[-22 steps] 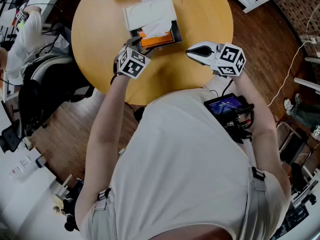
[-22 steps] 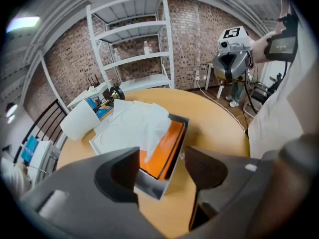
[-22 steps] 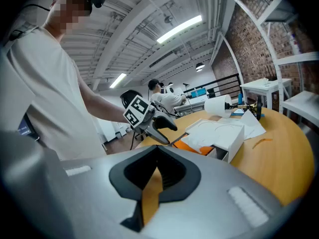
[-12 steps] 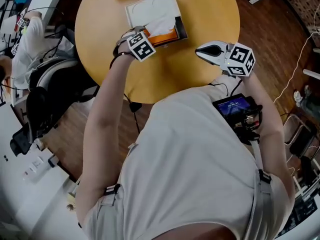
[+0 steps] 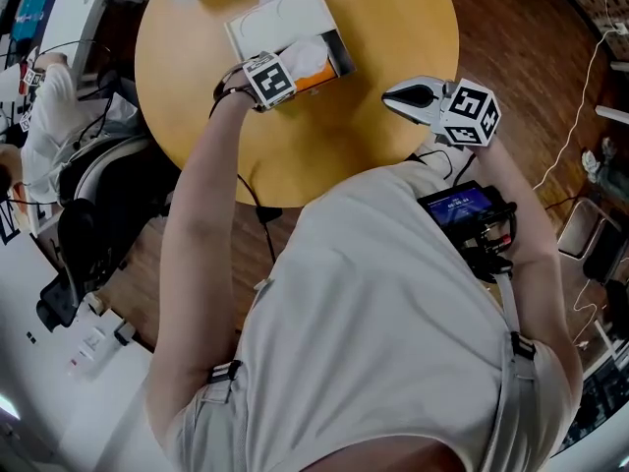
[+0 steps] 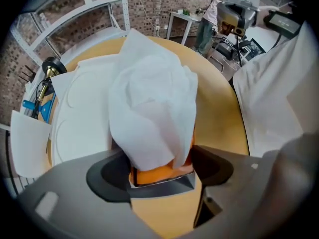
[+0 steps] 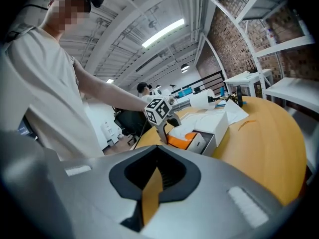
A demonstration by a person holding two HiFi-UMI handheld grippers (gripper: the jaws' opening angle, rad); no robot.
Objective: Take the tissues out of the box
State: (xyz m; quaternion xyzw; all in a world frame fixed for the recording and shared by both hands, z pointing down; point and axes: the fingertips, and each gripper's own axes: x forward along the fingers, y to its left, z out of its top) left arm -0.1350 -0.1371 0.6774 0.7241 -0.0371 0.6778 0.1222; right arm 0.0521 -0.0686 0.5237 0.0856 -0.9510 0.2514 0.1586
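Fingers (image 6: 107, 178) of the left gripper (image 6: 160, 169) stand wide apart astride the white tissue (image 6: 152, 108) rising from the box (image 5: 280, 23) — pads not pressing it. Box sits near the far edge of the round desk (image 5: 383, 28). Left arm stretched forward. Right arm bent, with the right gripper (image 7: 151, 188) closed and empty over the near edge — its cube bears black-and-white square markers.

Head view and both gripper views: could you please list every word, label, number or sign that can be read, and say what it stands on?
No text can be read in any view.
tissue box: white lid, no print visible.
left hand-held gripper and right hand-held gripper: cubes carry only black-and-white square patterns, no letters.
screen on the person's chest: blue, marks too small to read.
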